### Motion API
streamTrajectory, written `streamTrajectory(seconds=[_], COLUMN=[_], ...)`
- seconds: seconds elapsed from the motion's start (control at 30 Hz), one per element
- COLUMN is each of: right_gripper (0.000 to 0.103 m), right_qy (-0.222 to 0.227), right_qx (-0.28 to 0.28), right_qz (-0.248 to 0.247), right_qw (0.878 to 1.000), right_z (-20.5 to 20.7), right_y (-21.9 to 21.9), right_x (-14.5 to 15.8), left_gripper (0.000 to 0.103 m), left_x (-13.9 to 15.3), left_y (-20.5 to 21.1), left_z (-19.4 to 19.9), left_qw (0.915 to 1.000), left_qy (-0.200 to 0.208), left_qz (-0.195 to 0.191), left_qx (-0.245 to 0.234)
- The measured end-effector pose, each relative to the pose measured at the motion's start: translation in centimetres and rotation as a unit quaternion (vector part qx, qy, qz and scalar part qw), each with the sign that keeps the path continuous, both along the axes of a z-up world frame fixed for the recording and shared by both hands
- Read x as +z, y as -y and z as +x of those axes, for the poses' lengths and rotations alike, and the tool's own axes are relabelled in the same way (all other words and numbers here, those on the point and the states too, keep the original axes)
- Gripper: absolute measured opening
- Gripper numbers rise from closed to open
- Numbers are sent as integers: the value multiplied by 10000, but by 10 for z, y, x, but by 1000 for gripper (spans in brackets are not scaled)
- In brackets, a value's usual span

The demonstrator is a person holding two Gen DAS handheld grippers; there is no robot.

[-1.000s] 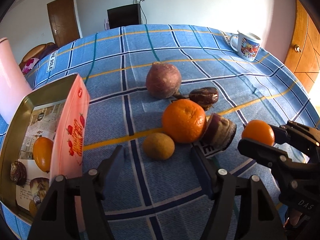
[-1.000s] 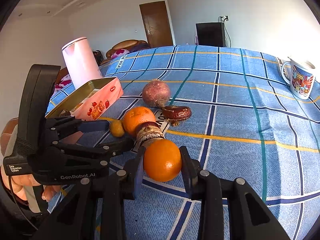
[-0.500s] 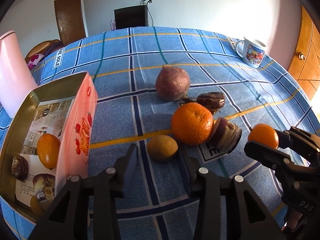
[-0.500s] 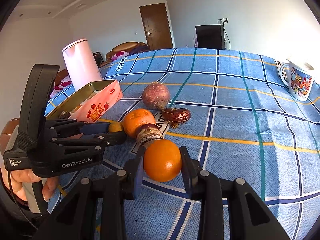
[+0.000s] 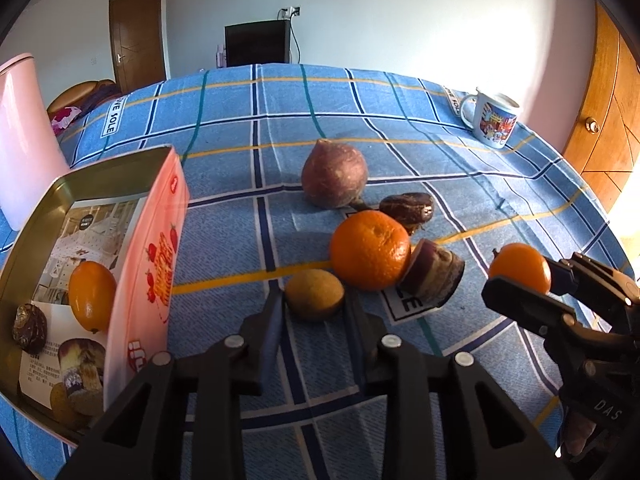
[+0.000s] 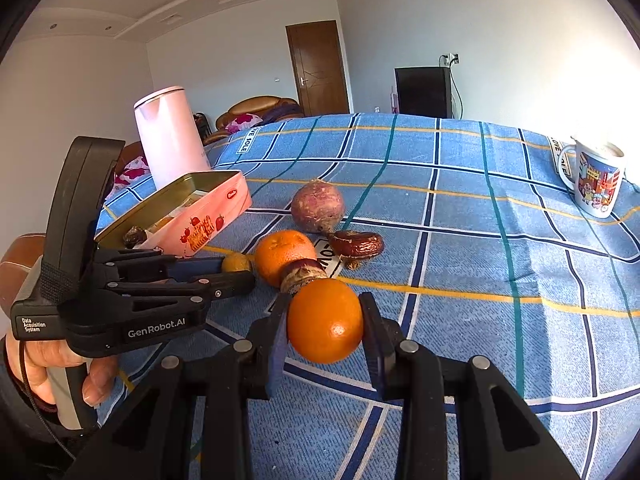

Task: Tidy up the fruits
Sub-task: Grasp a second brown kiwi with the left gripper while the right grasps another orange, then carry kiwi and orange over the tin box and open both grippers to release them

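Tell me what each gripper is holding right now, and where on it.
The right gripper clamps a small smooth orange across its sides. The left gripper brackets the small brownish-yellow round fruit; firm grip cannot be told.
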State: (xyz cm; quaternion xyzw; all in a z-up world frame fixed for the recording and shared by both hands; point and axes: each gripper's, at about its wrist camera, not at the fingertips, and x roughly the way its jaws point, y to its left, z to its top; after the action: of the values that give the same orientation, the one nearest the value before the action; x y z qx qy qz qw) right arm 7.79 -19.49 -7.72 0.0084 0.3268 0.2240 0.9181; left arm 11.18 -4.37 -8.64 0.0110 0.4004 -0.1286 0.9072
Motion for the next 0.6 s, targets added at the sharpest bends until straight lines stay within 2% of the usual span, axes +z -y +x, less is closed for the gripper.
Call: streamTrajectory(seconds=[0.3, 0.6], right_gripper=[35, 35], right_qy=[492, 594], right_qx=[9, 276], right_qz=[-67, -2], right_qw=[9988, 9979], right_z=[-14, -9], right_y=[-4, -26], right_x=[9, 25], left_gripper=[31, 31], left_x=[32, 51], left_y=[-6, -44], left_z=[-27, -37], left_qw=[9943, 9877], left_qy=[1042, 1446], left_qz=[134, 41], left_qx=[195, 595])
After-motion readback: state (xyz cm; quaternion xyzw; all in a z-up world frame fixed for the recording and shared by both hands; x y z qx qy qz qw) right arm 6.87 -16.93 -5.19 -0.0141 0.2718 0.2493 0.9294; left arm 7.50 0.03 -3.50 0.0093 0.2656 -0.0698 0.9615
